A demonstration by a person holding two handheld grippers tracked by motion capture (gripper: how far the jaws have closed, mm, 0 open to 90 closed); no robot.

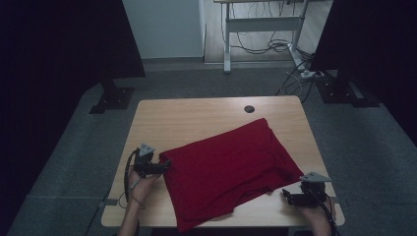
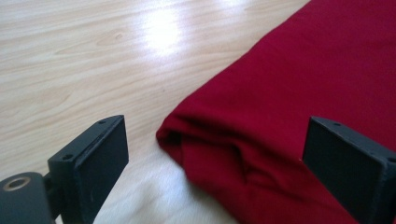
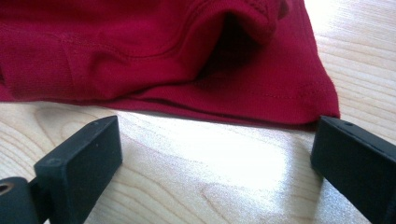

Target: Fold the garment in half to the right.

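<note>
From the high view, a red T-shirt (image 1: pixel 228 169) lies folded and skewed across the near half of the wooden table (image 1: pixel 196 113), its near edge reaching the table's front edge; the left gripper (image 1: pixel 164 167) sits at its left corner and the right gripper (image 1: pixel 290 195) just beside its right hem, each in a hand. In the left gripper view the jaws stand wide apart, holding nothing, straddling the folded corner of the shirt (image 2: pixel 289 116) — to do this well, I'd push in low so both layers land between the jaws before closing. In the right gripper view the jaws are likewise parted and empty, the stitched hem (image 3: pixel 261 100) lying just ahead (the sleeve opening, probably, gapes above it). The tabletop is pale, glossy laminate; around it are grey carpet, dark curtains, and a desk frame (image 1: pixel 263 24) with trailing cables.
</note>
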